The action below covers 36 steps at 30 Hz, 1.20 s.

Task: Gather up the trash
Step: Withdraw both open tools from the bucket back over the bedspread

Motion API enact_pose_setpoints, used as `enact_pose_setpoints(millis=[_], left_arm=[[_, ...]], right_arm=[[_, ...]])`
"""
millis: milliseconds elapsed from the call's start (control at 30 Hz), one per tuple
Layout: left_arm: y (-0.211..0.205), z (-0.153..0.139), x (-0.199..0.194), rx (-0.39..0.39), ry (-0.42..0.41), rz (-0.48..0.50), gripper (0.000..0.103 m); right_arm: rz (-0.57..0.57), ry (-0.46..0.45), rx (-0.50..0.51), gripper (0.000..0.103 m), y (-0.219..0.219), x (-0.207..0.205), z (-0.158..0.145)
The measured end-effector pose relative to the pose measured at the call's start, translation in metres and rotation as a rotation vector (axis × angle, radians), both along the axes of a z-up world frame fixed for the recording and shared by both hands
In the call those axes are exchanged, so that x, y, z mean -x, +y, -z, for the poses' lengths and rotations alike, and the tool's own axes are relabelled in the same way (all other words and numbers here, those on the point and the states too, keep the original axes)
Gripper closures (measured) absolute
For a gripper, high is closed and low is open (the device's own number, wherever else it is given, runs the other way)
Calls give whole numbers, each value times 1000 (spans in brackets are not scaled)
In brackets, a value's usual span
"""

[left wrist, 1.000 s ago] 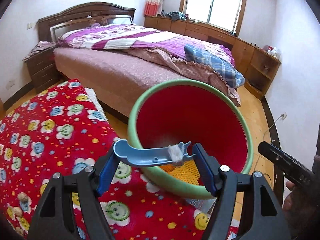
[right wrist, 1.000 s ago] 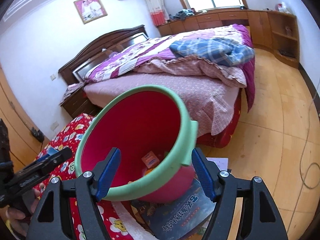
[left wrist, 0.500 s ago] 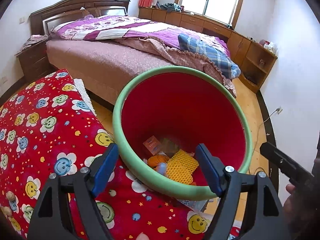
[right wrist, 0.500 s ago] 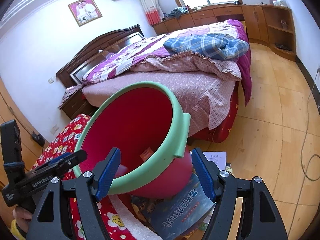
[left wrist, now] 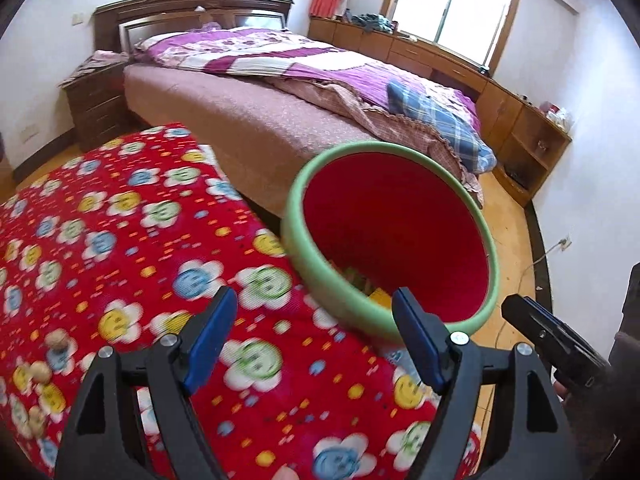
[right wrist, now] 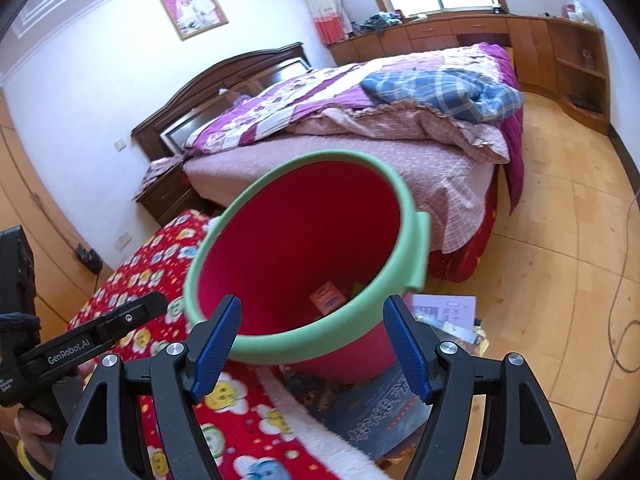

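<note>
Left wrist: both grippers' jaws released, empty, near the bin's [left wrist: 308, 264] green rim.

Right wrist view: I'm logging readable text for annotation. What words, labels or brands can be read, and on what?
"GenRobot.AI": white lettering on the black body of the left gripper.
Book on the floor under the red bin: large characters on the cover, too blurred to read.
White booklet beside the bin: small print, too small to read.
Orange packet inside the bin: label unreadable.
</note>
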<state>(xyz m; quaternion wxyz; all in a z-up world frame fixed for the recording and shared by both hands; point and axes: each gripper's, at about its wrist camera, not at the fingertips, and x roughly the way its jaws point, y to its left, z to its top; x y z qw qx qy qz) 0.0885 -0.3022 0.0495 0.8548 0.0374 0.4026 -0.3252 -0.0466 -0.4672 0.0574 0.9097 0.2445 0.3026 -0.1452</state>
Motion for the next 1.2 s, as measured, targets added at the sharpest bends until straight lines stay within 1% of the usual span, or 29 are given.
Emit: enact_pose_setpoints(millis=[367,567,767,967,1200], left_arm=[[68,-14,16,-4,-44,-128,24],[98,-19,26,-16,-79,-201,24],[130,-25,37,-5,-98,-267,24],[159,-29,52,-37,-137,-361,24],[184,-29,65,-50,-142,-438,24]], right_arm=[[-101,-11,20,28,51,-8,-12],[-155,-20,49,28,80,-10,-20],[-207,-39,79,28,112,-8,-26],[-257,-50,109,28,141,-3,-29],[-307,-50,137,29,168,1,-28]])
